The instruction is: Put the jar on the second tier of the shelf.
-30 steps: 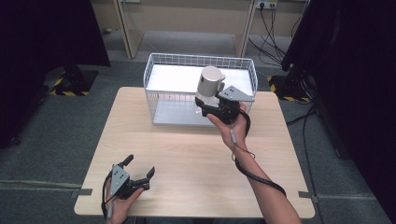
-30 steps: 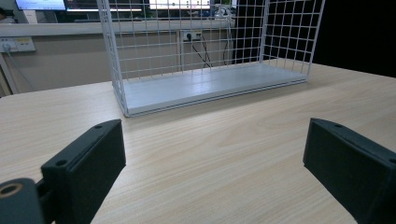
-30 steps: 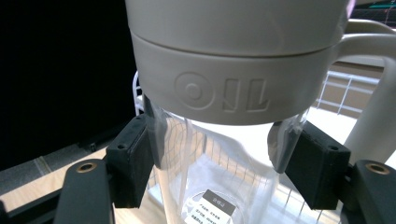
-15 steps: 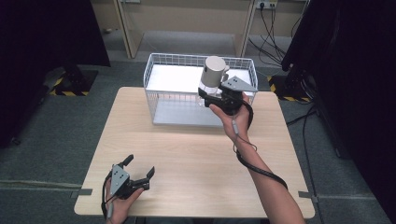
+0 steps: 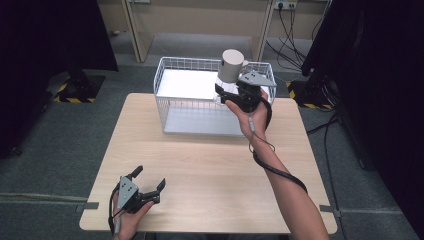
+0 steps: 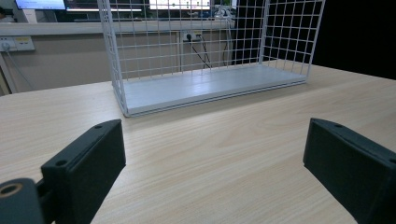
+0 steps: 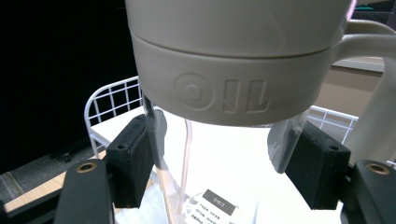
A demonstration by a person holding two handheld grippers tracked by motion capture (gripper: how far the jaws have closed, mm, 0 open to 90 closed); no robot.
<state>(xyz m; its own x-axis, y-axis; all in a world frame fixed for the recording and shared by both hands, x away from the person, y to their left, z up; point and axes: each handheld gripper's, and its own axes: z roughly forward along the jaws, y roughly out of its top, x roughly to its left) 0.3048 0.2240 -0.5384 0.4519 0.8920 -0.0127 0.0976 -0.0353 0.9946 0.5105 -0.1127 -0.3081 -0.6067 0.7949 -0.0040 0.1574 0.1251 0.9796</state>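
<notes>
Wooden table (image 5: 210,160), one basket (image 5: 170,80) — one oil bottle (image 5: 231,67), two grippers

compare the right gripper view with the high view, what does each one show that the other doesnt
Right gripper view alone: the word OIL embossed on the oil bottle's grey cap, a label on its clear body, and the pads pressing that body. High view alone: the left gripper open low over the wooden table, and the forearms. Both: the bottle in the right gripper above the white wire basket.

"OIL" stands embossed on the dispenser's grey collar (image 7: 224,95) — its small dark label (image 7: 219,201) is unreadable.
</notes>
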